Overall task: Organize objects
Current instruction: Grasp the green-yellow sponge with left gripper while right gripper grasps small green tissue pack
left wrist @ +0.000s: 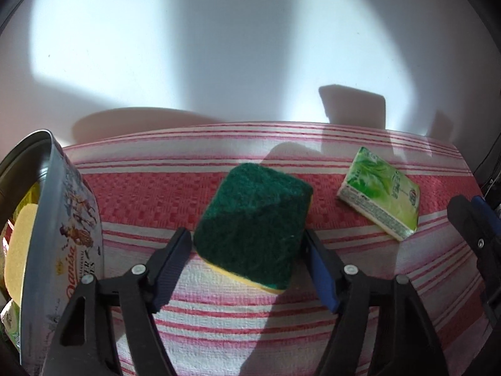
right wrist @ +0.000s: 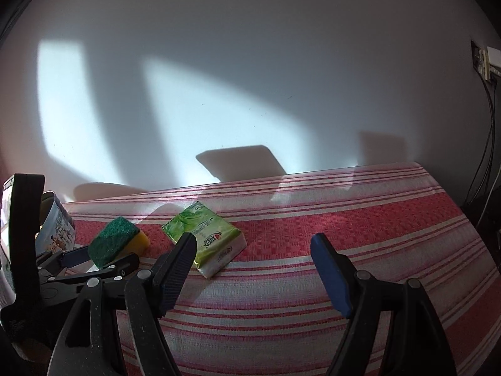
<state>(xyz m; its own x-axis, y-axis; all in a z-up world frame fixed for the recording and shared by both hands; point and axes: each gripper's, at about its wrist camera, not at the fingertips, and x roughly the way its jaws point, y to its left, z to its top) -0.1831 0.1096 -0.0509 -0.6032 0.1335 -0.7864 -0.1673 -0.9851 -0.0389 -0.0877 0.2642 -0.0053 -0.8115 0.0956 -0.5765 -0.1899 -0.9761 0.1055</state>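
A green-topped yellow sponge sits tilted on the red-and-white striped cloth. My left gripper has a finger against each of the sponge's sides and is shut on it. In the right wrist view the same sponge shows at the left, between the left gripper's fingers. A green tissue pack lies flat to the right of the sponge. My right gripper stands open above the cloth with nothing between its jaws. The tissue pack is just beyond its left finger.
A printed biscuit tin stands open at the left edge with a yellow sponge inside. A white wall runs right behind the cloth's far edge. A wall socket with cables hangs at the far right.
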